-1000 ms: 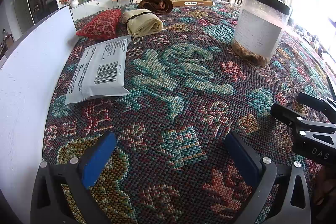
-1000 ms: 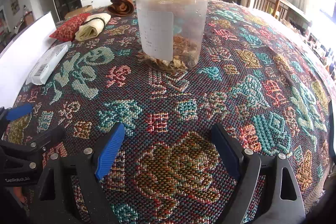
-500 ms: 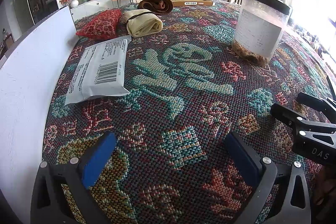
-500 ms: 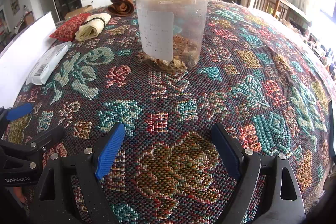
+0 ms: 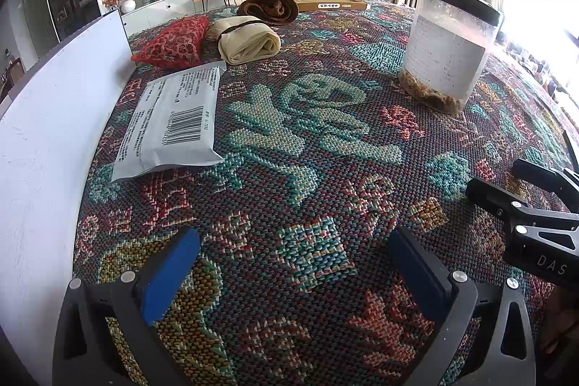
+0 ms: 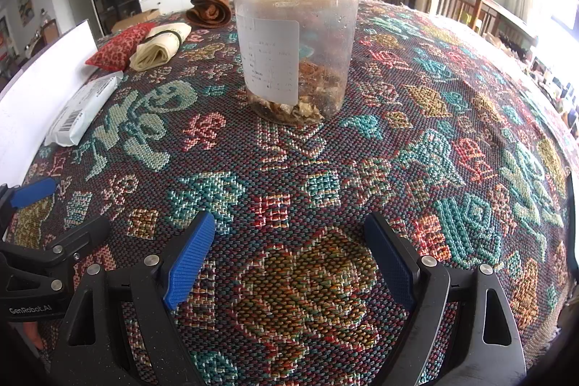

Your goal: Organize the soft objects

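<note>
Plainly nothing has been picked up yet: both claws hover low over the patterned tablecloth, each with its blue pads spread wide and nothing between them, so this reads as the very start, the choosing of a first soft thing. The left gripper faces the soft items, which lie along the far left of the table beside a white board: a white sealed packet nearest, then a red patterned cushion touching a rolled cream cloth bound by a dark band, and a brown rolled cloth farther back. The right gripper points instead at a clear jar with a black lid, standing upright and well apart from the soft pile. My guess is that the next move falls to the left claw, which would need to travel forward and leftward to the packet or the rolls, coming down flat enough to pinch limp fabric without dragging the tablecloth up with it. The left view alone shows the packet's barcode face and a flat box at the far edge behind the brown roll; the right view alone shows the jar's front label and the brownish bits heaped at its bottom, and it catches the left claw's body at its lower left corner
</note>
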`<state>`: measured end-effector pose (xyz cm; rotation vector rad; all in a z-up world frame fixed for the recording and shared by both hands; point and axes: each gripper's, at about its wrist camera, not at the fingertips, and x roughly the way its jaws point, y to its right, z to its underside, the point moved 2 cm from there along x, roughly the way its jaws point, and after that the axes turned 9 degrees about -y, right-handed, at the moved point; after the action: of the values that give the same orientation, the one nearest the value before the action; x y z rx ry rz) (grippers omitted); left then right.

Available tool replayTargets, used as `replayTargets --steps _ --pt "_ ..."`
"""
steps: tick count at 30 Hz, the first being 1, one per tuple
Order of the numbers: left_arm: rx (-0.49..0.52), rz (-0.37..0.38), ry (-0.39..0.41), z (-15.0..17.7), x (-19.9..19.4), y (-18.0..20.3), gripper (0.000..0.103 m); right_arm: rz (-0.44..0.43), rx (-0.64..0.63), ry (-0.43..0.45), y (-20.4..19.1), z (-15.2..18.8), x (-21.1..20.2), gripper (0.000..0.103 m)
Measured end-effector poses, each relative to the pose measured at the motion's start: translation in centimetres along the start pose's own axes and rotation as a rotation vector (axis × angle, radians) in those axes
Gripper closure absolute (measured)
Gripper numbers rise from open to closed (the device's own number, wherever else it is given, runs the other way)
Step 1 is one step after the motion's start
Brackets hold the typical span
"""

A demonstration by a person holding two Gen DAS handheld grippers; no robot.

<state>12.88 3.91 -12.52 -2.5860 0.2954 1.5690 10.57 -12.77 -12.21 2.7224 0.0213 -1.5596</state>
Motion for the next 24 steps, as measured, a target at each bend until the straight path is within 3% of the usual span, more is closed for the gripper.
replayTargets --steps 8,12,16,20,24 --pt "-0.012 0.004 -0.027 -0.1 -0.1 0.0 0.0 0.0 0.0 0.001 0.0 0.0 0.0 0.016" --pt "-0.112 0.115 -0.035 1.2 -2.0 -1.3 0.0 0.0 0.0 0.001 0.0 0.0 0.0 0.016" --pt "-0.209 0.134 -0.038 1.0 -2.5 -3.6 0.0 -0.001 -0.001 0.001 0.0 0.1 0.0 0.016" --pt "-0.326 0.087 -0.002 -1.3 -2.9 -6.2 0.0 0.0 -0.001 0.001 0.0 0.1 0.0 0.016" --pt "-0.208 -0.061 -0.012 -6.6 -1.6 -5.4 0.0 -0.001 -0.001 0.001 0.0 0.1 0.0 0.016"
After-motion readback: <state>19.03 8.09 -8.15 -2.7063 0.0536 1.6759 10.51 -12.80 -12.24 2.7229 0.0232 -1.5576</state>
